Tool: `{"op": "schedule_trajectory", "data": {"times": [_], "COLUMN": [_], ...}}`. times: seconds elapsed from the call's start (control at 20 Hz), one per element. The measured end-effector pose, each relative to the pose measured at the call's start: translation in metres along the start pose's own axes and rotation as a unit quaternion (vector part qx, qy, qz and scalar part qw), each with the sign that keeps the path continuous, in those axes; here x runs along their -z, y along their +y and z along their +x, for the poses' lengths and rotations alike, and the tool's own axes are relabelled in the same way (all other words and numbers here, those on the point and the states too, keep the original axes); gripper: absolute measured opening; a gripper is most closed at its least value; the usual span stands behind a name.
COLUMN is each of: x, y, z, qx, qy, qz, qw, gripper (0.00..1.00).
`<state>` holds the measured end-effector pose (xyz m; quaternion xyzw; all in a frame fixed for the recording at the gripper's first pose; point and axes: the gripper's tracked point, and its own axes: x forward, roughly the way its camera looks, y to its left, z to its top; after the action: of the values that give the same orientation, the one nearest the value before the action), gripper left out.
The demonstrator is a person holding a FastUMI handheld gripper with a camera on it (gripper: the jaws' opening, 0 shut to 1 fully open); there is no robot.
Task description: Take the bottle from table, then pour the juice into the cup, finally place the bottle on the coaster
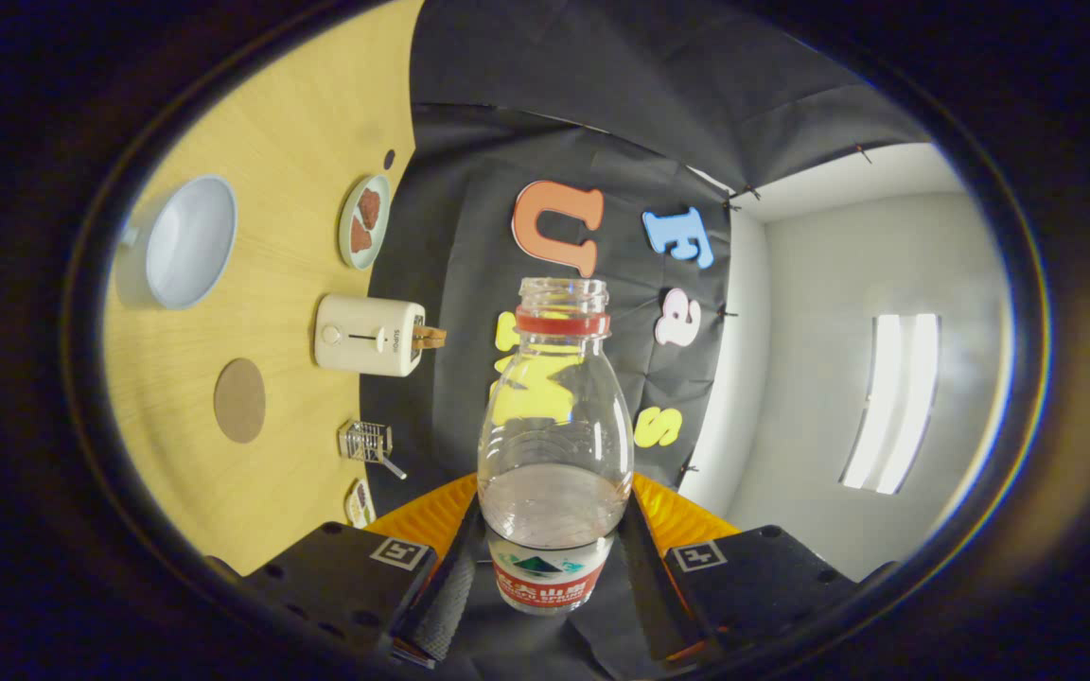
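Note:
A clear plastic bottle (554, 426) with no cap and a red neck ring sits between my fingers, and my gripper (552, 530) is shut on its labelled lower part. A little reddish juice lies in the bottle near the fingers. The view is rolled, so the wooden table (290, 123) stands to one side of the bottle. On it, well beyond the fingers, are a pale blue cup (190, 241) with its mouth turned toward me and a round brown coaster (239, 400) closer to the gripper. The bottle's neck points at the booth wall, away from the cup.
A cream toaster (370, 334) with a slice of bread in it stands between cup and coaster, toward the wall. A small plate (364, 221) with reddish pieces lies further along, and a little wire rack (367, 442) sits near the coaster. A bright ceiling light (890, 402) shows opposite.

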<state>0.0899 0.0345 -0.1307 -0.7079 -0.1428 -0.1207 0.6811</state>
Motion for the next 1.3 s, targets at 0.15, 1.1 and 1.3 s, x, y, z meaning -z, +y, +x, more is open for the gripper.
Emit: {"op": "schedule_trajectory", "data": {"times": [0.15,1.1,1.3], "x": [0.001,-0.001,0.001], "y": [0.003,-0.029,-0.038], "z": [-0.006,0.020,0.031], "qx": [-0.031,-0.128,-0.116], "qy": [0.022,0.120,0.118], "qz": [0.077,0.489,0.540], "qw": [0.996,0.855,0.825], "gripper": [0.79,0.79,0.79]}}
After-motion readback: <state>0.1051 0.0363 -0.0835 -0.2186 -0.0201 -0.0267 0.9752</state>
